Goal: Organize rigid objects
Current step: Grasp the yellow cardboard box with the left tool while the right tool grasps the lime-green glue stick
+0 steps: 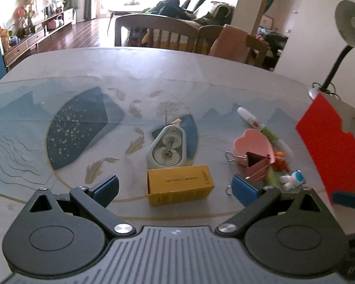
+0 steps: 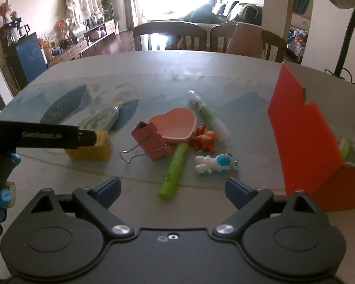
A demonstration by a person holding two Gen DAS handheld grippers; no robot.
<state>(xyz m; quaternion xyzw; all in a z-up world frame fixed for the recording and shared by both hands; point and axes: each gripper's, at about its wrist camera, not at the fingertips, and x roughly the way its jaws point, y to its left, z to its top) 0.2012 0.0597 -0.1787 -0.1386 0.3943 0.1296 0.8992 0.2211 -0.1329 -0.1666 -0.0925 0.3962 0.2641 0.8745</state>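
Two sets of tongs, left gripper [image 1: 175, 188] and right gripper [image 2: 172, 190], both spread wide with nothing in them. Going left to right: yellow box [image 1: 179, 184] sits right between the left jaws, then pink binder clip [image 2: 151, 144], empty pink heart dish [image 2: 175, 124], green pen [image 2: 174, 174], toy astronaut [image 2: 213, 163]. Red box [image 2: 303, 127] far right, something green inside.

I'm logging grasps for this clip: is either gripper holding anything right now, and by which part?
Nothing is held. The left gripper hangs open over the yellow box, and the right gripper is open above the green pen.
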